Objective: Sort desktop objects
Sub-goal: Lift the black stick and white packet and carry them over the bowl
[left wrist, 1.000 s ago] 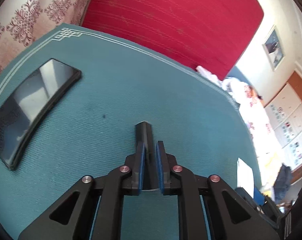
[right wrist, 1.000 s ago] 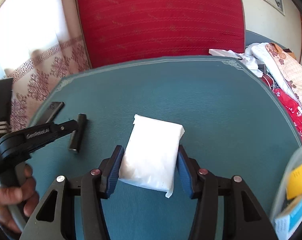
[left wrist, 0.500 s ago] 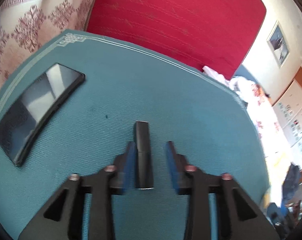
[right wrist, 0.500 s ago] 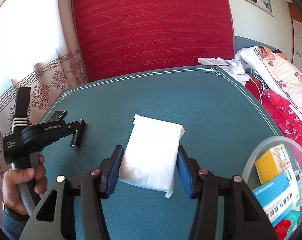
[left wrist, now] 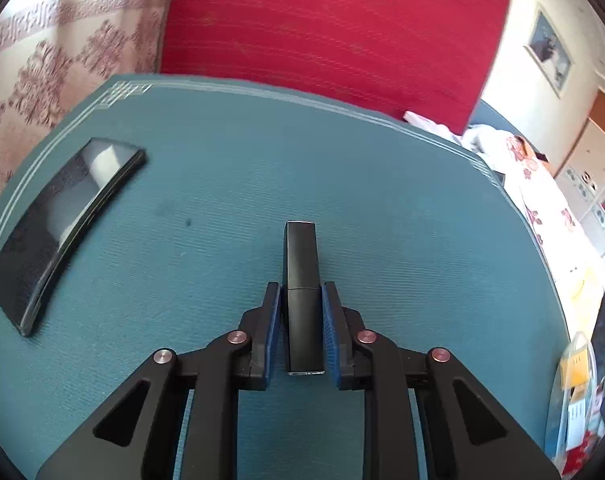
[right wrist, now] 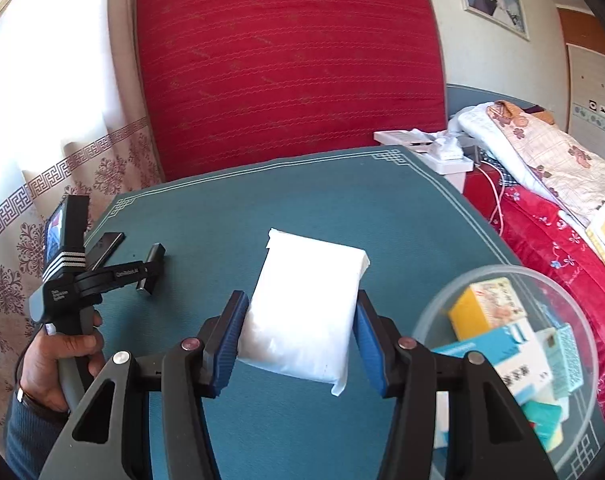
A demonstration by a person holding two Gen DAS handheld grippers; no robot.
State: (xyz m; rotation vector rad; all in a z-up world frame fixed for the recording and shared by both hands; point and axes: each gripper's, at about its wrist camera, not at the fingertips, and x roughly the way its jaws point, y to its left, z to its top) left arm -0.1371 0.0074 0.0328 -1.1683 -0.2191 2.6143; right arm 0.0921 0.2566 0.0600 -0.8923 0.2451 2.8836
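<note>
Left gripper point(left wrist: 301, 320): pads pressed together on the black stick point(left wrist: 300, 280), a small rectangular bar with a seam across it, lying on the teal mat point(left wrist: 222, 208).
Right gripper point(right wrist: 300, 332): pinching the white packet point(right wrist: 306, 304) by its 2 long sides, clear of the mat, beside the clear bowl point(right wrist: 434, 312) of small boxes.
Phone point(left wrist: 62, 224): flat on the mat, well apart to the left, untouched.
Stick, handling: likely light, stiff and smooth-sided, so it could slip; the grip sits on the near half, below the seam. If the far half is a cap, holding the body is the safer choice.
Packet, handling: soft and light; it bulges between the pads, so a mid-body squeeze suits it.
Change, left: half a second ago the jaws stood apart around the stick; now they clamp it.
Change, right: the packet rides in the same grip, and the bowl shows far more fully at lower right.
</note>
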